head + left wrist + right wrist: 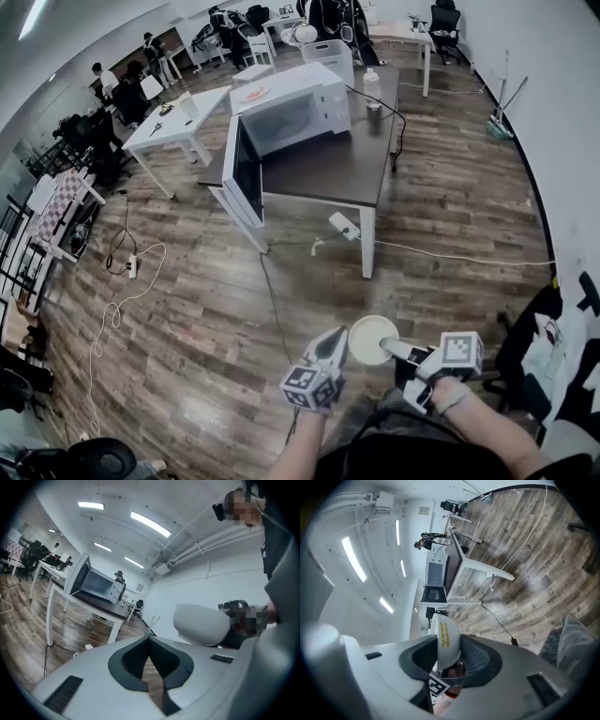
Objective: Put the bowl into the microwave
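My right gripper (pixel 392 349) is shut on the rim of a white bowl (pixel 371 338), which it holds low over the wood floor, close to the person's body. In the right gripper view the bowl (pixel 446 637) stands edge-on between the two pads, with yellow print on its wall. My left gripper (pixel 332 345) sits just left of the bowl, jaws shut and nothing between them; the bowl (pixel 201 624) shows to its right. The white microwave (pixel 302 111) stands far ahead on a dark table (pixel 337 169), its door (pixel 246 173) swung wide open to the left.
A metal cup (pixel 375 109) stands on the table right of the microwave. Cables and a power strip (pixel 343 226) lie on the floor under and before the table. White desks (pixel 173 127) stand at the left, black chairs (pixel 527 342) at my right. People are at the far back.
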